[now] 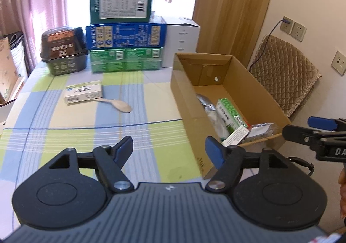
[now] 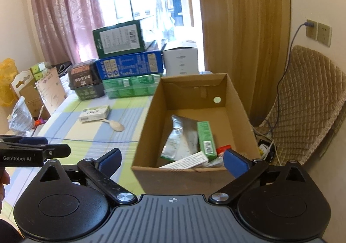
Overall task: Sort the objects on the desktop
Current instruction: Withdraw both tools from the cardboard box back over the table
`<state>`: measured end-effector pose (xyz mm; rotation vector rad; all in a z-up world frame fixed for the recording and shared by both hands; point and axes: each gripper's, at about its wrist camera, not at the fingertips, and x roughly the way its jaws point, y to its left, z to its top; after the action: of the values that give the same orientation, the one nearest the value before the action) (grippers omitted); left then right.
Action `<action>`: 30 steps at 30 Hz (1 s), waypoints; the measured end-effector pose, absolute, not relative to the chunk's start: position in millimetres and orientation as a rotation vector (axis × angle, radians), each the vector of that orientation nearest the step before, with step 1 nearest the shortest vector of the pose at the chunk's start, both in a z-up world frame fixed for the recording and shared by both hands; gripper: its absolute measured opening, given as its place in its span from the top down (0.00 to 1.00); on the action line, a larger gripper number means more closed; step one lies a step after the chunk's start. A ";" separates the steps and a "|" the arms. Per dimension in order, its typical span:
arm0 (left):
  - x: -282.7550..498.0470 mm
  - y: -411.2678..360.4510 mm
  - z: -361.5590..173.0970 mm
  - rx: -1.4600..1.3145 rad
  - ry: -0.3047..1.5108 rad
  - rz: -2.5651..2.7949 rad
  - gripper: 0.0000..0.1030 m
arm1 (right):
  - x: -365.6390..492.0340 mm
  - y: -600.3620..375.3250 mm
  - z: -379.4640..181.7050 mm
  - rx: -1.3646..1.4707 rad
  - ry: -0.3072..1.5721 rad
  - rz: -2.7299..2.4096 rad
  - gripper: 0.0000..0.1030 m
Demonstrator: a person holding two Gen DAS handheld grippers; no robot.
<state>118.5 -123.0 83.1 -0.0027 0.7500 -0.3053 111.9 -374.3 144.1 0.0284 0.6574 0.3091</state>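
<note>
Hovering level, both hand-held grippers (image 1: 168,147) (image 2: 173,160) gape empty beside the cardboard box (image 2: 151,126).

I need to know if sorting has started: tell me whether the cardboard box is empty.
Not empty. The open cardboard box holds a silver pouch, a green carton and a white packet.

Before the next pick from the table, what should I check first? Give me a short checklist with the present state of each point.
1. Left gripper open, holding nothing: ok.
2. Right gripper open, holding nothing: ok.
3. Small white box free on the tablecloth, nothing on top of it: ok.
4. Wooden spoon reachable, bowl end free: ok; whether its handle touches the box: cannot tell.
5. Cardboard box open, with floor space left at its far end: ok.
6. Fingers apart from both items: ok.
</note>
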 end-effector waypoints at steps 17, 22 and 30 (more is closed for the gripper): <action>92.9 -32.0 86.2 0.000 0.739 -0.168 0.02 | 98.9 -306.7 147.3 -0.048 0.648 0.441 0.02; 93.8 -14.6 86.4 0.007 0.741 -0.150 0.02 | 98.8 -289.5 146.0 -0.073 0.649 0.473 0.02; 98.4 6.6 80.0 0.017 0.755 -0.135 0.02 | 104.9 -264.2 138.2 -0.110 0.660 0.519 0.02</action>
<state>98.4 6.6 80.0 0.0165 0.7554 -0.1350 104.9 -264.2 138.2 -0.1098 0.6604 0.5185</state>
